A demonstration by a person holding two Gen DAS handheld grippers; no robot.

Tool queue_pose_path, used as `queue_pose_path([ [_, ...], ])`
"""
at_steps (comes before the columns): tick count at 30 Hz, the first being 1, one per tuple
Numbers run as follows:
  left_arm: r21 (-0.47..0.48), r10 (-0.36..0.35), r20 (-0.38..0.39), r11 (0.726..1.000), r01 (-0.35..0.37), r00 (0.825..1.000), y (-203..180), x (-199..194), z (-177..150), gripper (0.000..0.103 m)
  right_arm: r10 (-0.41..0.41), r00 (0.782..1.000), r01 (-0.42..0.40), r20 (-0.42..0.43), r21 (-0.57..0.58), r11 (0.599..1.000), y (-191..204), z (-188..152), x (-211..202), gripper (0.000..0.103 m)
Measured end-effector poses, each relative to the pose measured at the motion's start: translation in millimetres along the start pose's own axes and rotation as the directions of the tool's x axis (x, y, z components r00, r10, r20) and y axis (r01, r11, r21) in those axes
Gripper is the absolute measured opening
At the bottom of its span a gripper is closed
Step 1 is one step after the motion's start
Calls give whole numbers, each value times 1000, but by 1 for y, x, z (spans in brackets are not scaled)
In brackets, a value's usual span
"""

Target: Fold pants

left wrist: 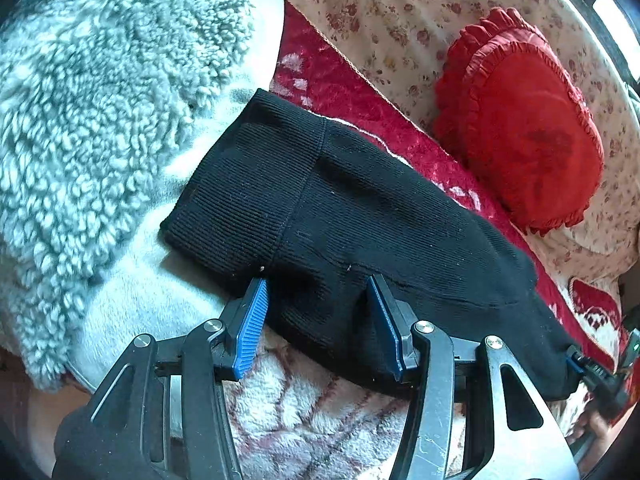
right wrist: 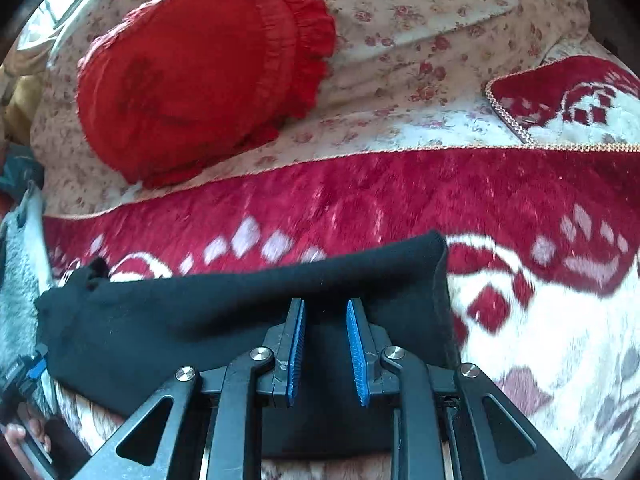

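Note:
The black knit pants (left wrist: 352,216) lie folded in a long band across a red and white blanket (left wrist: 348,96). My left gripper (left wrist: 316,284) is open, its blue pads (left wrist: 252,324) apart at the near edge of the pants by the waistband end. In the right wrist view the pants (right wrist: 208,320) stretch left from a folded end. My right gripper (right wrist: 325,304) is open, its blue pads (right wrist: 356,344) apart over the near edge of the fabric. The right gripper's tip also shows at the far right of the left wrist view (left wrist: 580,360).
A fluffy grey-white fleece blanket (left wrist: 100,128) lies left of the pants. A red heart-shaped frilled cushion (left wrist: 524,128) rests on a floral sheet (left wrist: 400,12) behind; it also shows in the right wrist view (right wrist: 192,68). The patterned blanket (right wrist: 540,300) spreads to the right.

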State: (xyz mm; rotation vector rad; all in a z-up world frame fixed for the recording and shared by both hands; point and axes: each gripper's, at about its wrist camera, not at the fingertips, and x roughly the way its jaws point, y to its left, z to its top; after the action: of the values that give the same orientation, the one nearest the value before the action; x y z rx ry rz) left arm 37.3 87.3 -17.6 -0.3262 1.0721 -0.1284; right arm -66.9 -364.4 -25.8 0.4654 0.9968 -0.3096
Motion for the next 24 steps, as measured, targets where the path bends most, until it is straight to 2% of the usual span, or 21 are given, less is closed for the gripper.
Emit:
queue_pose_path([
  [3,14,8,5,1000,-8,1000,-3,-8,-3,50,-9,1000,9,-2,-18,1000,14,3,-9,20],
  [6,22,19,15,1000,-19,1000,-3,-18,-8,50,57,998,-58,-10,-59,997,28,-4,-19,20],
  [9,43,59,47,997,-61,997,-5,-31,-12,50,101,995,-102,-12,-92,991,39,-15,-27,20],
  [11,41,73,52,996,-75,996,-1,-32,-12,50,128,991,-132,-43,-116,984,46,-25,-24,20],
  [14,32,73,48,997,-75,996,2,-38,-16,50,68,994,-79,-82,-137,987,44,-40,-11,20],
  [21,77,66,103,994,-74,992,-19,-60,-22,50,66,994,-78,-91,-137,988,40,-44,-23,20],
  [24,93,48,104,994,-57,993,-29,-62,-25,57,76,995,-85,-69,-140,986,43,-42,-30,21],
])
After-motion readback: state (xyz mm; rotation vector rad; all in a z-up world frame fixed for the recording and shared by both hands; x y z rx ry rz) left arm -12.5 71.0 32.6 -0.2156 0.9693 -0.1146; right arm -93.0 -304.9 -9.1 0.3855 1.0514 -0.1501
